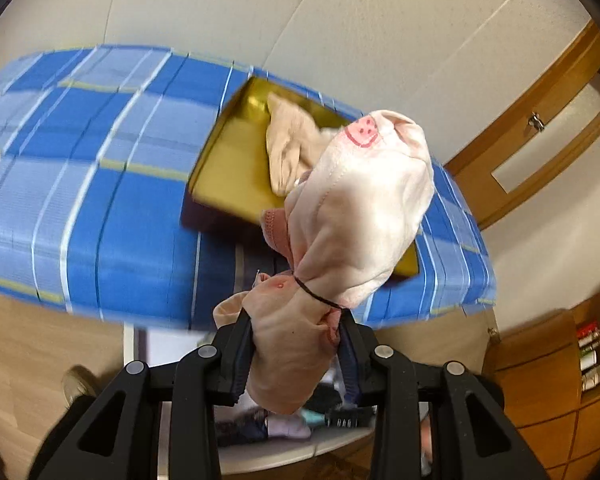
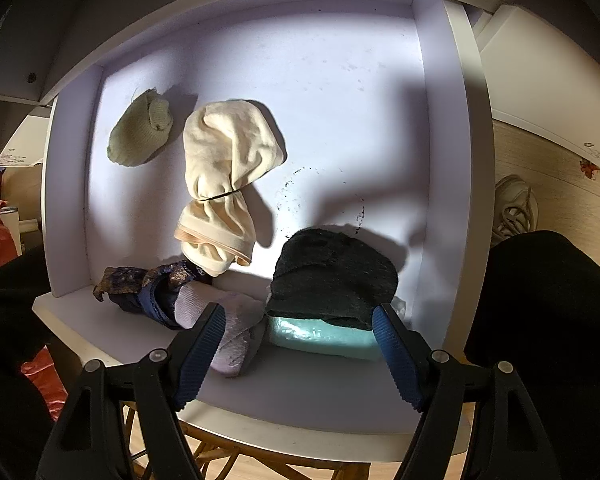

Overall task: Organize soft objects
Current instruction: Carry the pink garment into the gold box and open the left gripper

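Observation:
My left gripper [image 1: 296, 356] is shut on a pale pink cloth bundle [image 1: 352, 216] tied with a black band, with a pink pig face printed near its top. The bundle hangs in the air in front of a gold box [image 1: 228, 168] that lies on a blue checked bed [image 1: 92, 184]. A beige cloth [image 1: 288, 144] lies in the box. My right gripper [image 2: 300, 336] is open over a white drawer [image 2: 456, 152], pointing down. Below it lie a dark green knitted piece [image 2: 332, 276] on a mint pack [image 2: 320, 336] and a white sock [image 2: 228, 328].
The drawer also holds a cream bundle [image 2: 224, 184] tied with a band, a pale green sock ball [image 2: 140, 136] and a dark blue patterned cloth [image 2: 148, 288]. A wooden door [image 1: 548, 120] stands beyond the bed. A person's dark trouser legs [image 2: 548, 320] flank the drawer, with a shoe [image 2: 516, 208] beside them.

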